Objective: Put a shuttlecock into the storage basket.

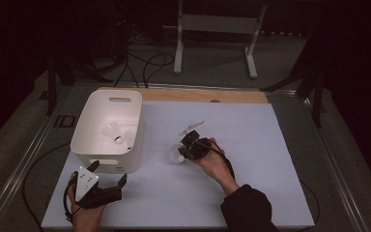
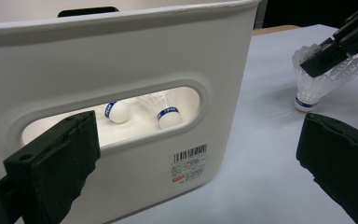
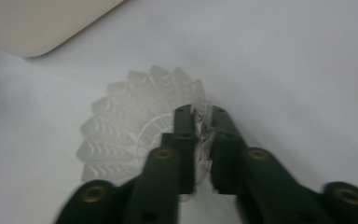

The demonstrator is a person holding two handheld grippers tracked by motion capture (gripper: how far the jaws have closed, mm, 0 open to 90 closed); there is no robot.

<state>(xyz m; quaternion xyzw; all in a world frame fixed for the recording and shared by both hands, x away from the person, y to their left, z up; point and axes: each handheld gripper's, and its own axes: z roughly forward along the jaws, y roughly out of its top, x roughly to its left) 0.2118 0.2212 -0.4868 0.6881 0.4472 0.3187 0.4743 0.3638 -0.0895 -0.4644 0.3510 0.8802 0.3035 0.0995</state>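
A white shuttlecock (image 1: 177, 155) stands cork-down on the white table sheet (image 1: 251, 145), just right of the white bin (image 1: 137, 121). My right gripper (image 1: 186, 150) comes down on it from above, jaws shut on the rim of its feather skirt (image 3: 121, 126); in the right gripper view the right gripper (image 3: 200, 116) pinches the feathers between its tips. The left gripper view shows the same shuttlecock (image 2: 310, 91) with the right gripper (image 2: 326, 58) on its skirt. My left gripper (image 1: 108, 172) rests open at the bin's near wall, and the left gripper (image 2: 198, 161) holds nothing.
Two shuttlecocks (image 1: 112, 130) (image 1: 128, 137) lie inside the bin; through its handle slot I see both shuttlecocks (image 2: 118, 111) (image 2: 168, 114) with blue bands. The bin wall (image 2: 121, 56) is close in front of the left jaws. A bin corner (image 3: 42, 23) lies beyond the held shuttlecock.
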